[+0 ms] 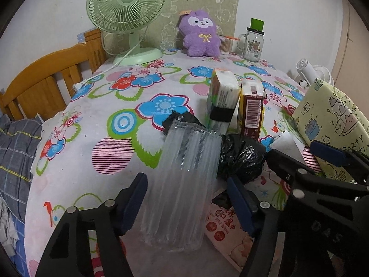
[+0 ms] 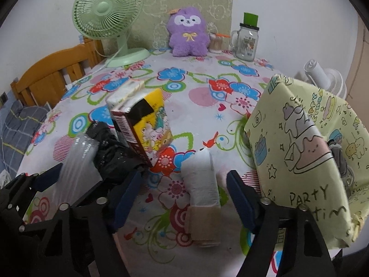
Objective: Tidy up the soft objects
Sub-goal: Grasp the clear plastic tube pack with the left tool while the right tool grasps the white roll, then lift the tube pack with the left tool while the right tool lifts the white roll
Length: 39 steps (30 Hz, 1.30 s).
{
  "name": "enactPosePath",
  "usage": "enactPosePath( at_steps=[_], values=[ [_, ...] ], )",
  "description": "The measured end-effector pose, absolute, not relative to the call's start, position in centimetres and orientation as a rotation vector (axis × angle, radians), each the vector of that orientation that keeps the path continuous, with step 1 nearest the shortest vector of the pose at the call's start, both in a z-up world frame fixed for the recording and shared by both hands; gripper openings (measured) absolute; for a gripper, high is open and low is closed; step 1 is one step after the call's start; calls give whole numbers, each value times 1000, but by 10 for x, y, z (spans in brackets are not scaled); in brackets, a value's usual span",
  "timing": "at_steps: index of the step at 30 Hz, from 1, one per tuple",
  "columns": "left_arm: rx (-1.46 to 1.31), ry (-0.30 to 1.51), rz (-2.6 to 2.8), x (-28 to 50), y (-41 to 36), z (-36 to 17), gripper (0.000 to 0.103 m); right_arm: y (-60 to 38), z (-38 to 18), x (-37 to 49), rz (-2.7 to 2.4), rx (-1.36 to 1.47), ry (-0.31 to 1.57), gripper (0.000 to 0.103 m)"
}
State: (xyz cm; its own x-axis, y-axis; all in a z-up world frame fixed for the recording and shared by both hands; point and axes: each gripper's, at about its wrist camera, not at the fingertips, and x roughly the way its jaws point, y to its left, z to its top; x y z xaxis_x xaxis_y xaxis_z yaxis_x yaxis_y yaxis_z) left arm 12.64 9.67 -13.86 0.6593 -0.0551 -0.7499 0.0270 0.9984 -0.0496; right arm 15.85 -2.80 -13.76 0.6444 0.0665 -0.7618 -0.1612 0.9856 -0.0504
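Observation:
A clear ribbed air-cushion roll (image 1: 182,184) lies on the flowered cloth (image 1: 103,115), between the blue pads of my left gripper (image 1: 188,191). The pads stand close on both sides, with a slim gap at the right one, so it is open. A white rolled cloth with a beige band (image 2: 204,184) lies between the fingers of my right gripper (image 2: 184,191), also open, with room on each side. A crumpled black plastic bag (image 1: 239,159) sits just behind the air cushion. The right gripper (image 1: 290,149) also shows in the left wrist view, at the right.
Two tissue packs (image 1: 223,97) (image 1: 251,106) stand behind the black bag. A yellow-green cartoon-print bag (image 2: 299,150) rises at the right. A wet-wipes pack (image 1: 228,233) lies near. At the back: purple plush (image 1: 200,34), green fan (image 1: 126,7), glass jar (image 1: 252,43). A wooden bed frame (image 1: 46,78) stands left.

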Motion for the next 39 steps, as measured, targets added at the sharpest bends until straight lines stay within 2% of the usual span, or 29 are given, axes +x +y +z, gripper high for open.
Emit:
enactPosePath(
  at_steps=[6,10,16,27,39],
  values=[
    [-38,862,-58,132,95,-145,56,-33,-149,170,118,-104,893,66],
    [-10,850,-53,132,92,-146,43,-32,-158,177,108,-135,924,52],
    [-58,850,-51,134,97,-144,34,-23,-157,171,144,-183,903,29],
    [-41,819,-58,120,88,-133,26,-29,-143,156,159,-146,881,28],
    [-24,777,-74,104,74,-117,25,-34,-123,135,180,-124,843,28]
  ],
)
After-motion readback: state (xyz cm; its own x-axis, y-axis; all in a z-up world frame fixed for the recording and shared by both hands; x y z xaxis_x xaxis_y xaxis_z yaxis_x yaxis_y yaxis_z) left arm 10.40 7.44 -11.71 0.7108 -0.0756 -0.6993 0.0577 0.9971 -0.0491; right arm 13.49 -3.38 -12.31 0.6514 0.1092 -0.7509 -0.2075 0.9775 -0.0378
